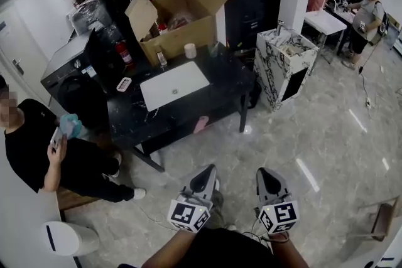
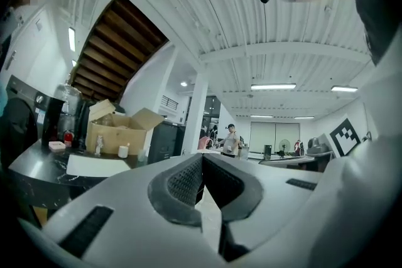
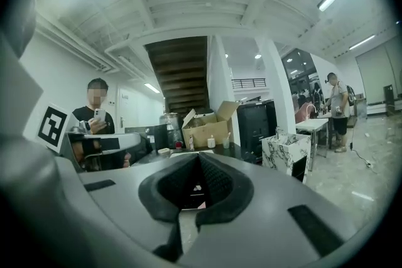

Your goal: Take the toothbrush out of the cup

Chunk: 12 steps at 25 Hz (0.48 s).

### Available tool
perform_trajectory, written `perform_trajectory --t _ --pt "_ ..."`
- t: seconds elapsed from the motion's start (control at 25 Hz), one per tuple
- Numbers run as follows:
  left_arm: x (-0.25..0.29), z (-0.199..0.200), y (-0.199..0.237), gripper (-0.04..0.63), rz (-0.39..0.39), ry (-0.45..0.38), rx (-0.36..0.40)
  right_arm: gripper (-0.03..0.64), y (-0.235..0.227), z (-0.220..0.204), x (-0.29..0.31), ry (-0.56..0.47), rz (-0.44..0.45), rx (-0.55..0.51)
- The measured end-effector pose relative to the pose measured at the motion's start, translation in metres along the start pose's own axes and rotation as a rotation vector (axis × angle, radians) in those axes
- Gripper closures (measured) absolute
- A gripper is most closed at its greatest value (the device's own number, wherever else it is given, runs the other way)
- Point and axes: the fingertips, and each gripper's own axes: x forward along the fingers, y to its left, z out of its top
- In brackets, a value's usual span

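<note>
On the far side of the black table (image 1: 135, 116), beside the cardboard box (image 1: 179, 16), stand a white cup (image 1: 190, 50) and a small clear cup (image 1: 213, 49). The right gripper view shows the clear cup (image 3: 226, 143) with a toothbrush (image 3: 228, 135) standing in it, next to the white cup (image 3: 211, 142). Both grippers hang low over the floor, well short of the table. My left gripper (image 1: 209, 170) is shut and empty, with its jaws touching (image 2: 202, 157). My right gripper (image 1: 264, 172) is also shut on nothing (image 3: 198, 155).
A white sink basin (image 1: 174, 85) is set in the table top. A seated person (image 1: 38, 147) holds a phone at the left. A marble cabinet (image 1: 286, 66) stands at the right, a washing machine (image 1: 75, 72) behind the table, and a white bin (image 1: 69, 238) at the lower left.
</note>
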Motion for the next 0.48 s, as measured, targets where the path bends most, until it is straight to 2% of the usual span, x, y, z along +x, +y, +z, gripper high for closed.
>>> perform_trajectory --t 0.24,0.48 --pt "0.056 -0.007 0.04 0.571 -0.01 0.008 -0.022 0.603 -0.024 0.006 0.059 0.0 -0.007 -0.01" --pt "0.125 -0.005 0.102 0.571 -0.009 0.015 -0.05 0.603 -0.051 0.019 0.149 0.035 -0.01 -0.005"
